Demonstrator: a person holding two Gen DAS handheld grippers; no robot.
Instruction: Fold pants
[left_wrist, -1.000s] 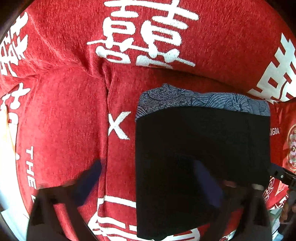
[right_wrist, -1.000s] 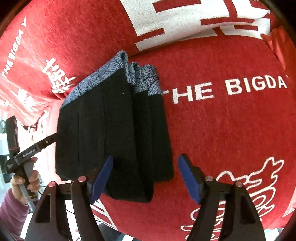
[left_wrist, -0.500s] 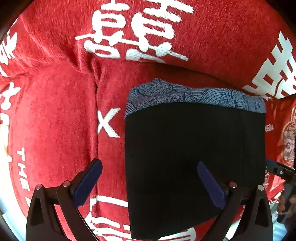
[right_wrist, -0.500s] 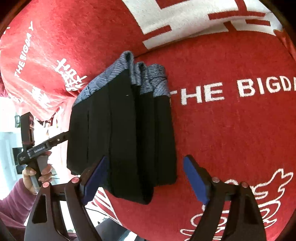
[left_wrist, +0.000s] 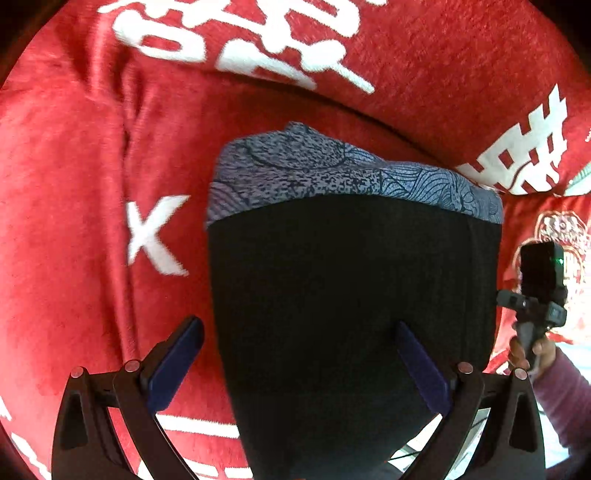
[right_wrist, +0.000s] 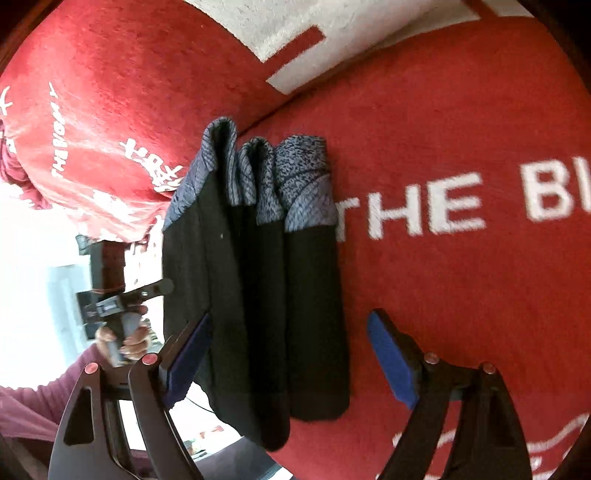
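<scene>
Both tongs dipped closer vs 1 s ago. Folded pants (left_wrist: 354, 295) lie on red blanket (left_wrist: 74, 258). Left tongs (left_wrist: 299, 365) wide; right tongs (right_wrist: 291, 354) just opened wide, nothing gripped.

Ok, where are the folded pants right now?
The pants lie folded on the red cover, right of the white X in the left view, left of "THE" in the right.

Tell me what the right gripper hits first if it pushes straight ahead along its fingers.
Most likely the folded black pants: their near end lies between the open fingers of the right gripper, towards the left one. To their right, only the red cover. Depth is hard to judge here.
</scene>
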